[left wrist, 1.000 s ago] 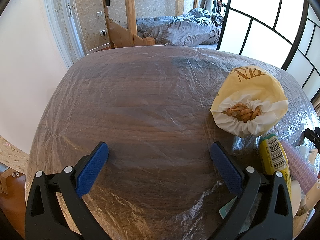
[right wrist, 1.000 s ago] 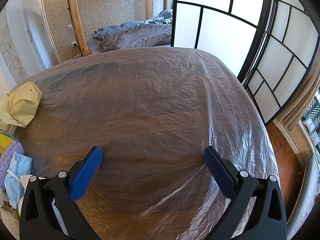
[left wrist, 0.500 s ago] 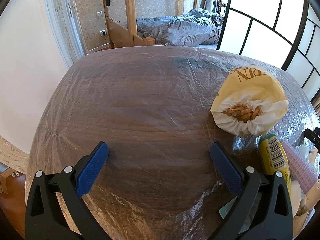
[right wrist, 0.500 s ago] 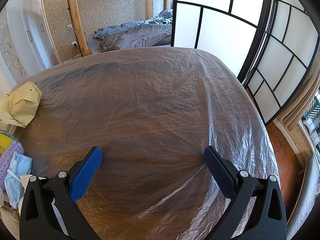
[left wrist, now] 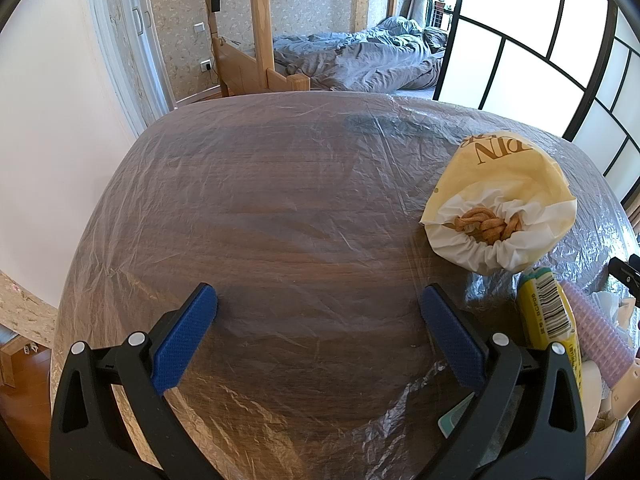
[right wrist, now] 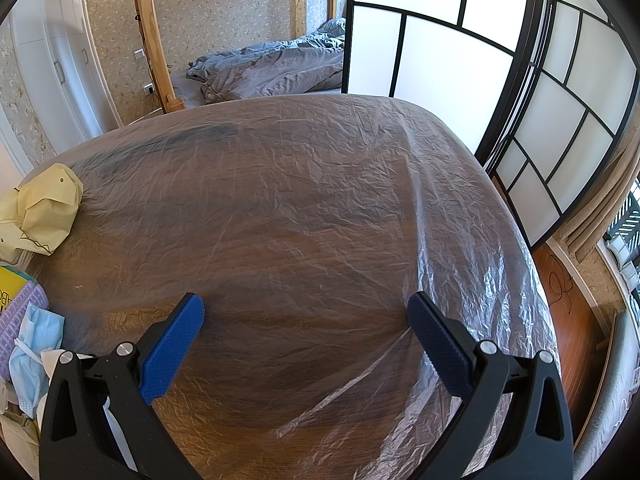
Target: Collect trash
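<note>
Trash pile point(left wrist: 560, 320) right of left hand-held gripper point(left wrist: 320, 304)

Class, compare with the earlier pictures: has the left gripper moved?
No. The left gripper frames the yellow drawstring bag and bed post exactly as before.

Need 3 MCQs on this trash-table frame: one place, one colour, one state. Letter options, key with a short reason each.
1. In the left wrist view, where does the yellow bag lie relative to the left gripper?
A. ahead and right
B. ahead and left
C. between its fingers

2. What colour are the gripper finger pads?
A. red
B. blue
C. green

3. What state is the right gripper in?
A. shut on a mask
B. shut on nothing
C. open, holding nothing

Key: 1 A, the bag sits on the plastic-covered table beyond the right-hand finger. 2 B, both pads show blue. 3 C, the fingers stand wide apart over bare plastic sheet.
</note>
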The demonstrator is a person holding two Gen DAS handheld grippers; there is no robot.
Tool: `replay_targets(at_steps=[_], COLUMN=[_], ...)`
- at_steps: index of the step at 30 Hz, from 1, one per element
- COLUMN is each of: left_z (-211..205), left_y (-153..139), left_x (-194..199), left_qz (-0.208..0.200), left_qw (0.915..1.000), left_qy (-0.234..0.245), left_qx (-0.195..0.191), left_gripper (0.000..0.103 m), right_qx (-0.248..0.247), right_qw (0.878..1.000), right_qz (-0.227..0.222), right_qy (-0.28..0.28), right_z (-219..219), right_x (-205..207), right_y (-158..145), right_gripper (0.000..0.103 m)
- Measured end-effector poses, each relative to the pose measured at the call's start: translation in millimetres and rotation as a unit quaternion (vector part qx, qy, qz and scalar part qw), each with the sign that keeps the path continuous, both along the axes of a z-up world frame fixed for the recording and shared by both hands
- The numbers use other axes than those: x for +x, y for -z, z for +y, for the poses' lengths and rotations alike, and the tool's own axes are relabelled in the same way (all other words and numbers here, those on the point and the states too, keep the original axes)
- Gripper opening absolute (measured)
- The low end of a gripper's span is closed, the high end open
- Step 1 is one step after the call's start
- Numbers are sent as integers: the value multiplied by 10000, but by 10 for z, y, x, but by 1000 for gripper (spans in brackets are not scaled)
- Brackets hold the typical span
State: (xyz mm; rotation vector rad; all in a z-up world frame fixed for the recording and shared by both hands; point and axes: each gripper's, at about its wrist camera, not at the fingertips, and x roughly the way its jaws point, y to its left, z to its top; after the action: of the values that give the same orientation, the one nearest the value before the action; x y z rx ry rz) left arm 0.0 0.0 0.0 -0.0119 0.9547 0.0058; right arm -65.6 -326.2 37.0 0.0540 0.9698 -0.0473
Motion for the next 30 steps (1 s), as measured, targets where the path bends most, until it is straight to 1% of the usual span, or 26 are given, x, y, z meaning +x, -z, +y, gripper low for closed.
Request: replay_targets(at_steps=[15, 17, 18, 20, 22, 23, 25, 26, 27, 28, 29, 30], left_z=[1, 4, 19, 73, 135, 178, 215, 206, 163, 90, 24, -84], left_y=[-1, -1, -4, -61, -205, -288, -439, -531, -586, -654, -696, -719], left_x=[1, 1, 6, -5, -35, -23, 24, 56, 42, 109, 129, 187], left_qz=[-2, -5, -14, -117, -330, -420, -522, -603, -631, -574, -512, -491], left_qw=[10000, 10000, 10000, 9994, 9986, 9983, 9982, 9974, 9964, 9933, 9907, 9885], left_qy=[2, -10, -34, -118, -50, 18, 231, 399, 541, 886, 1113, 1316], left_qx=[-2, 12, 54, 295, 409, 402, 194, 24, -136, -465, -589, -565], left_gripper=[102, 102, 102, 102, 102, 102, 102, 102, 102, 102, 102, 102], right_qx=[0, 14, 47, 224, 390, 476, 888, 1075, 1135, 1121, 1083, 1065], right_qw=[10000, 9999, 9999, 9997, 9991, 9986, 9956, 9935, 9924, 9922, 9919, 9913], right_qz=[-4, 96, 146, -29, -182, -222, -271, -209, -111, -24, 75, 133], right_qy=[-13, -32, 34, 45, -25, -33, -154, -311, -459, -545, -662, -759], right_z=[-3, -19, -42, -98, -95, -80, -32, 26, 98, 139, 247, 327], right_x=[13, 30, 25, -68, -201, -273, -451, -517, -578, -582, -618, -654], right_y=[16, 19, -1, -122, -337, -382, -516, -526, -496, -469, -441, -421], right_gripper=[99, 99, 99, 99, 99, 99, 99, 99, 99, 99, 99, 99])
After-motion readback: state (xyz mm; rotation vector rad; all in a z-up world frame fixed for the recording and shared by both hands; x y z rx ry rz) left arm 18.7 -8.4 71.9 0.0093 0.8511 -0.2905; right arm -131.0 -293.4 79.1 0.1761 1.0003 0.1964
